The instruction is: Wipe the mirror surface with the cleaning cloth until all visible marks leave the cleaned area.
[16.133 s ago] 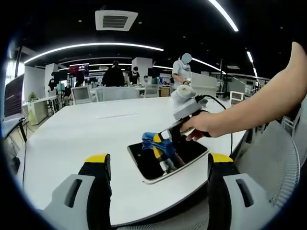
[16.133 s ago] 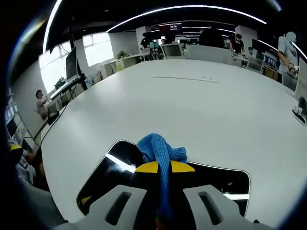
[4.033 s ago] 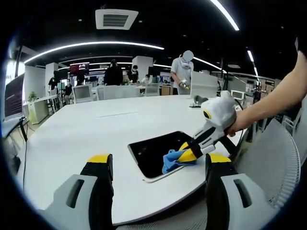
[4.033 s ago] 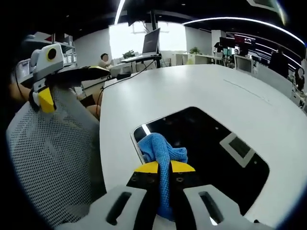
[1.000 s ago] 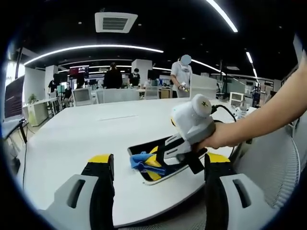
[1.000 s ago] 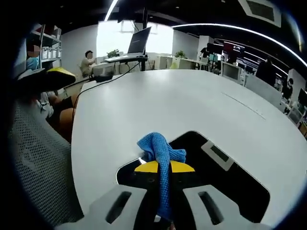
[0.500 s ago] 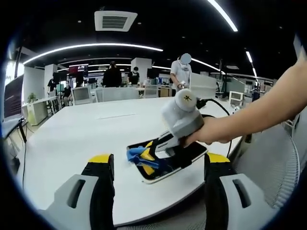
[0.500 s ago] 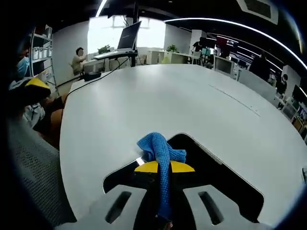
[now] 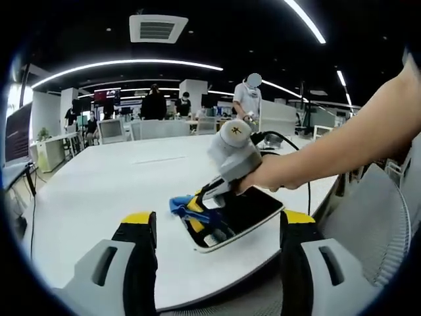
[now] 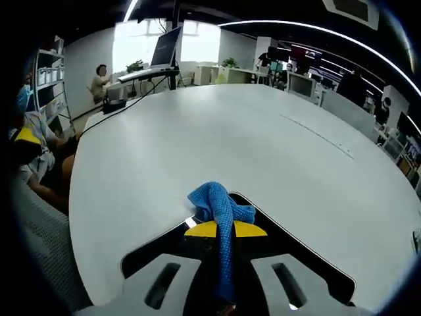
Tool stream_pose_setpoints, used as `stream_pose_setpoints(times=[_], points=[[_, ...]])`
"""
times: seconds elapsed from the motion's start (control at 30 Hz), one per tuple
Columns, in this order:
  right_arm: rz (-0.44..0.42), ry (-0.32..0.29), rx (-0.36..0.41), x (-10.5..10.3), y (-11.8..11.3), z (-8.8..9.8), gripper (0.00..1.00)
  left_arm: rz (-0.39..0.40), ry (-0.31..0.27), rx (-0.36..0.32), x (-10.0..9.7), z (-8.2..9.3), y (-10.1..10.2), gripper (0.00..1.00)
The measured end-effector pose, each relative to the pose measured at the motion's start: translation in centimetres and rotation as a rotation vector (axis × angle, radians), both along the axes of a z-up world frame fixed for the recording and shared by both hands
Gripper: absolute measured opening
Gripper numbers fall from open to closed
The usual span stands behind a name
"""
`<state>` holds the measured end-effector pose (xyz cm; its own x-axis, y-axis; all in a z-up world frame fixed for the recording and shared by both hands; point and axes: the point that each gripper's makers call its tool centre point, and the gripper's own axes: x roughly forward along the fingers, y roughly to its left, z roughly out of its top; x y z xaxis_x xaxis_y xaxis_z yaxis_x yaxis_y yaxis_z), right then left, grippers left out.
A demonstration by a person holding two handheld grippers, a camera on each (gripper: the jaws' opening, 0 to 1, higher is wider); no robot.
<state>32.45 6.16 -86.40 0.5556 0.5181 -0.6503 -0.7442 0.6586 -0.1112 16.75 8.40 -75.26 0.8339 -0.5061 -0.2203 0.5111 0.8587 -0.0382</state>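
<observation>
While the right gripper (image 9: pixel 197 212) pinched the blue cleaning cloth (image 10: pixel 220 205) between closed fingers (image 10: pixel 204 230), the cloth sat on the mirror (image 9: pixel 245 209) at its corner (the one toward the desk's (image 9: pixel 118 178) middle). Left gripper (image 9: pixel 214 227) hung short of the desk edge, fingers wide, holding nothing.

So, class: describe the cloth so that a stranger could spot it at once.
On the big white table lies a dark mirror. At its corner, the right tongs are shut on a crumpled cloth, the one bright blue thing there.
</observation>
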Motion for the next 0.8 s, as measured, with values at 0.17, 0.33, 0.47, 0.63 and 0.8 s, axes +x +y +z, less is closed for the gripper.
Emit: stream_pose_setpoints(times=[0.17, 0.33, 0.47, 0.63, 0.8], points=[[-0.012, 0.004, 0.003, 0.5, -0.1, 0.0, 0.01, 0.004, -0.01, -0.003, 0.0, 0.2, 0.0, 0.74], [-0.02, 0.006, 0.008, 0.7, -0.1, 0.1, 0.01, 0.003, -0.01, -0.003, -0.1, 0.2, -0.1, 0.74], [-0.025, 0.003, -0.004, 1.4, 0.1, 0.0, 0.01, 0.004, -0.008, -0.002, -0.1, 0.2, 0.0, 0.74], [-0.028, -0.003, -0.01, 1.7, 0.1, 0.1, 0.01, 0.003, -0.007, -0.002, -0.1, 0.1, 0.0, 0.74], [-0.008, 0.004, -0.055, 2.5, 0.2, 0.0, 0.01, 0.002, -0.004, -0.001, 0.0, 0.0, 0.0, 0.74]])
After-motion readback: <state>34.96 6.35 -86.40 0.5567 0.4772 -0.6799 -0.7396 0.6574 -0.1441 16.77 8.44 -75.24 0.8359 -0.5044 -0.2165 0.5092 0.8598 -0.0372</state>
